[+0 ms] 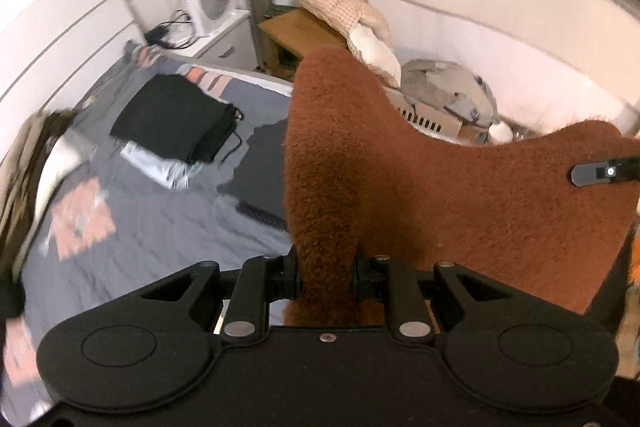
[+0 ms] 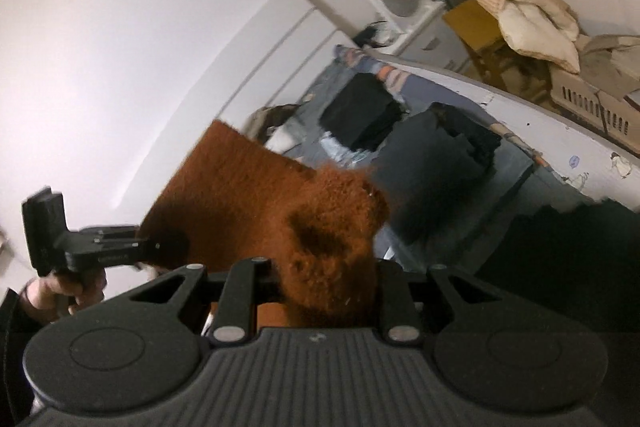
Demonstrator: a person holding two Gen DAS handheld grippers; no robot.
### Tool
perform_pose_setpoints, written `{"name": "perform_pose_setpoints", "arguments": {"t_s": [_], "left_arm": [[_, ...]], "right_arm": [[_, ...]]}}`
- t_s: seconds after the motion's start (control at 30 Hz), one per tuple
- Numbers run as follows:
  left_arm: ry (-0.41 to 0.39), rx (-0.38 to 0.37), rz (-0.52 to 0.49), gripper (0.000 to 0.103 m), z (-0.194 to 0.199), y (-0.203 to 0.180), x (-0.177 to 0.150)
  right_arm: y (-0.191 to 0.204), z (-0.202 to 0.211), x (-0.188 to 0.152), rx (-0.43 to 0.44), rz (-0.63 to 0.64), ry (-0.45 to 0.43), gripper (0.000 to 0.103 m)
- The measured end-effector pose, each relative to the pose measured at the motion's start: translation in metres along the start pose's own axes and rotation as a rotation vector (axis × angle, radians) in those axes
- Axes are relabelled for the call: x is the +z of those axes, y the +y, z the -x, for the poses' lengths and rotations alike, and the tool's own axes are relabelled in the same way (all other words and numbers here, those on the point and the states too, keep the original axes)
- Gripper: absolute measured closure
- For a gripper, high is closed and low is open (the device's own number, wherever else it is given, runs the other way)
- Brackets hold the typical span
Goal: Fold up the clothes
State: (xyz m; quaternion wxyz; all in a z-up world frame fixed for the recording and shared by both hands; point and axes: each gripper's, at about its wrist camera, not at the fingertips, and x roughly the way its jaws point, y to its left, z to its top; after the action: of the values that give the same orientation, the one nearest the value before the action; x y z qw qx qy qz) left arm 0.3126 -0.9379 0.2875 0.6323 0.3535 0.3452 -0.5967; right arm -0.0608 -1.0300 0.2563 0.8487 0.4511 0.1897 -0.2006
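Both tools (image 1: pixel 327 281) (image 2: pixel 320 291) clamp the unlabelled rust fleece (image 1: pixel 420 187).

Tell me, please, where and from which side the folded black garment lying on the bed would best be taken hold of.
Probably by its near edge, coming in low from the foot of the bed. The folded black garment lies flat atop a pale folded item, and that layered edge overhangs, giving fingers something to close on. Both grippers are occupied: the left gripper and the right gripper each clamp the rust fleece.
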Motion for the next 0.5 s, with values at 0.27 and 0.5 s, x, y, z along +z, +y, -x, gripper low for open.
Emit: {"name": "perform_pose_setpoints", "arguments": {"t_s": [0.27,0.5], "left_arm": [[0.059,-0.014,-0.086,0.083,-0.136,0.073,0.067],[0.114,-0.003,-0.182,0.083,-0.229,0.096,0.107]], "right_arm": [[-0.048,-0.113,0.032,-0.127,-0.092,0.016,0.081],[-0.098,-0.208,0.058,-0.238,-0.179,0.034,0.081]]}}
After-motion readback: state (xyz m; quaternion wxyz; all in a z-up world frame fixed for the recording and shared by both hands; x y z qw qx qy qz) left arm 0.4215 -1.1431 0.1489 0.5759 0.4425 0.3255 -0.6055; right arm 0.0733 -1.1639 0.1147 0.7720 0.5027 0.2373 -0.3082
